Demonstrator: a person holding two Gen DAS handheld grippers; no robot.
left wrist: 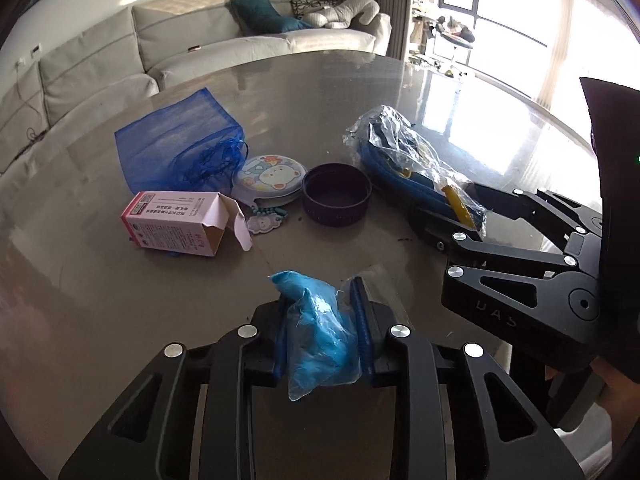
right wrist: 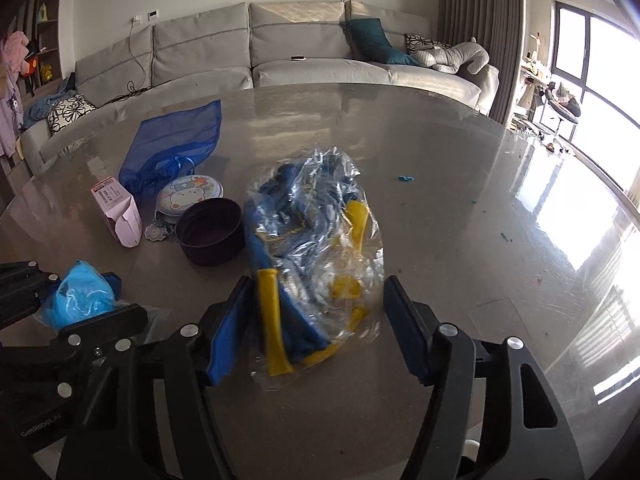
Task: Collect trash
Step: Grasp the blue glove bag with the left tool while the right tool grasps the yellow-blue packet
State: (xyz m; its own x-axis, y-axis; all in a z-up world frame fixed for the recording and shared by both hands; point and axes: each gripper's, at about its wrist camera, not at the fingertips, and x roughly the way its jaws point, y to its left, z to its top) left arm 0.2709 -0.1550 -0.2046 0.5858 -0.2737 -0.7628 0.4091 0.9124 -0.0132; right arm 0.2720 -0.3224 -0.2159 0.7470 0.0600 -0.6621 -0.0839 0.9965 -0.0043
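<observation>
Trash lies across our glossy grey round table (right wrist: 440, 208). Our left gripper (left wrist: 320, 332) has its jaws clamped on a crumpled light-blue plastic film wad (left wrist: 320, 340), held at the table's near edge. Our right gripper (right wrist: 316, 320) straddles a clear crinkled plastic bag of blue and yellow pieces (right wrist: 316, 240); the left pad touches the bag, the right pad stands just clear, so the jaws are open around it. The bag's long axis runs away from us, along the fingers.

Only the right wrist view shows a small blue scrap (right wrist: 406, 178) farther out on the table, and shelves at the left wall. The left wrist view shows the opened pink-and-white carton (left wrist: 180, 224) lying on its side, flap toward us. Beside it sit a blue mesh pouch (left wrist: 176, 148), a round cartoon tin (left wrist: 270, 178) and a dark purple round lid (left wrist: 336, 198). A grey sofa (right wrist: 280, 40) and bright windows stand behind.
</observation>
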